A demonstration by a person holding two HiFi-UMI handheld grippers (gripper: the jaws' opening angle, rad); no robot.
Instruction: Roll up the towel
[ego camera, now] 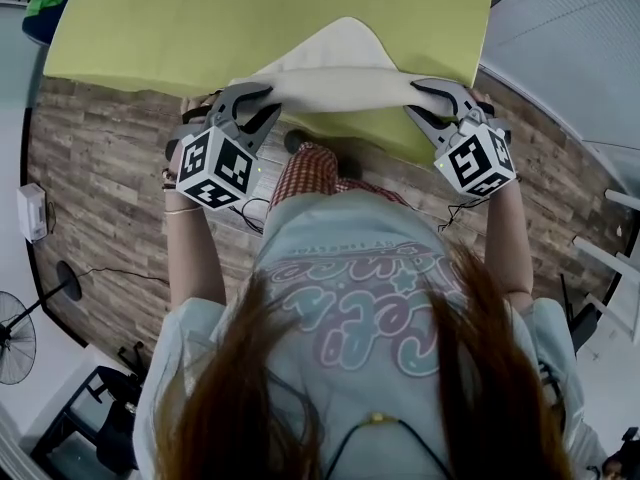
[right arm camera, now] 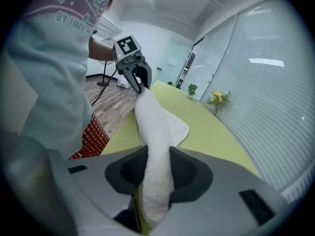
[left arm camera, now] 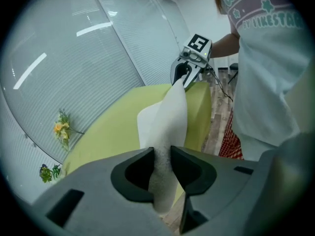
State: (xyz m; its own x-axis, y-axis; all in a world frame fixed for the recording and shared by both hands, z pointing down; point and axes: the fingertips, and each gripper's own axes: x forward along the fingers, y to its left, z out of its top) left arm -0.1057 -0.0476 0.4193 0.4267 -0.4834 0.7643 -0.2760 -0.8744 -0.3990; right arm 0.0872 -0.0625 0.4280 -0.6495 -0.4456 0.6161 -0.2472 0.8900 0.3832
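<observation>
- A yellow-green desk (ego camera: 150, 28) stands beside a glass wall with blinds, with wood floor (ego camera: 90, 168) below. The person stands at the desk's near edge.
- The off-white towel (ego camera: 340, 80) lies at that near edge. Its near part is gathered into a thick band stretched between the two tools, and a flat flap lies on the desk beyond it.
- The left hand-held gripper (left arm camera: 161, 163) is clamped on one end of the band, jaws partly apart with cloth pinched between them. The right hand-held gripper (right arm camera: 157, 166) holds the other end the same way — a bunched wad fills its gap.
- The band looks bunched rather than evenly wound. With only its ends squeezed and nothing bearing on the middle, turning it onto the flap could give a lumpy, loose roll.
- If the hands drift toward each other, the tension goes and the middle may sag or unwind.
- If they pull apart too hard, soft terry gripped so near its end could slide out of one pair of jaws.
- If one hand turns ahead of the other, the roll would probably skew into a cone.
- The band sits right at the desk's edge — a slipped end would likely drop towards the floor and drag the rest with it.
</observation>
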